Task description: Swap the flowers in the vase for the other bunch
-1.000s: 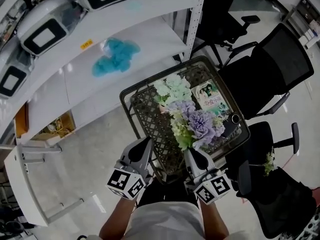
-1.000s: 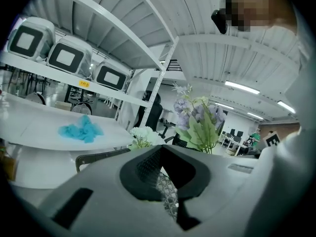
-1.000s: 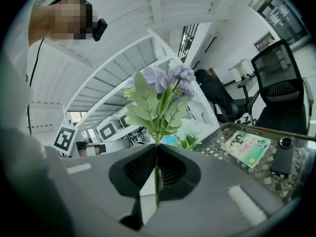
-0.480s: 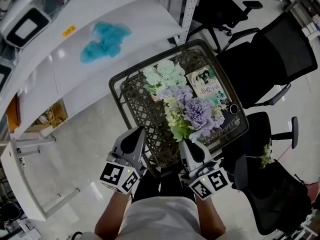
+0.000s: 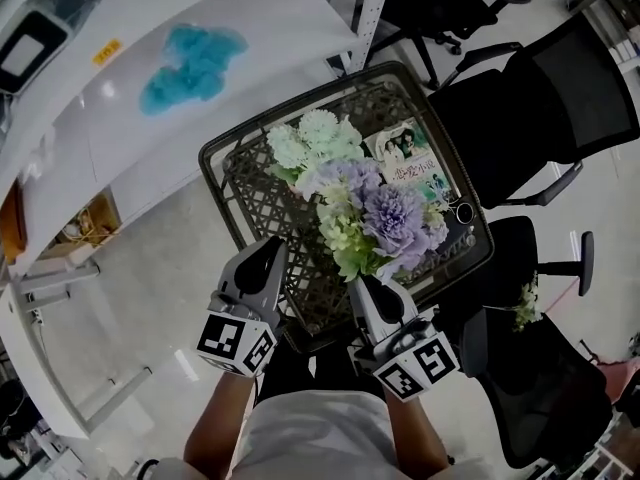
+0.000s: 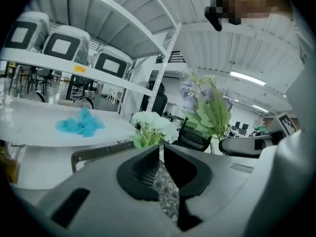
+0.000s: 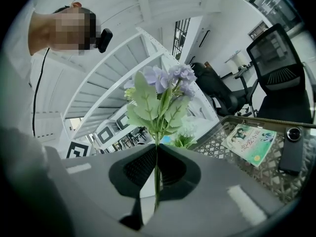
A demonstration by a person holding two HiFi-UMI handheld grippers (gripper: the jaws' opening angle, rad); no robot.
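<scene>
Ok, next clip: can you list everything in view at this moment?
table: one, dark frame with woven top, centre
white flower bunch: one, white-green, upright at the table's far left; no vase visible
purple flower bunch: one, lilac with green leaves, above the table
book: one, pale green cover, flat on the table's far right
phone: one, black, flat beside the book
cloth: one, turquoise, crumpled on the white shelf
screened units: three, white, on a higher shelf
office chairs: several, black, right of the table
left tool: one, grey, near table edge, jaws just begun opening, empty
right tool: one, grey, shut on the purple bunch's stem
</scene>
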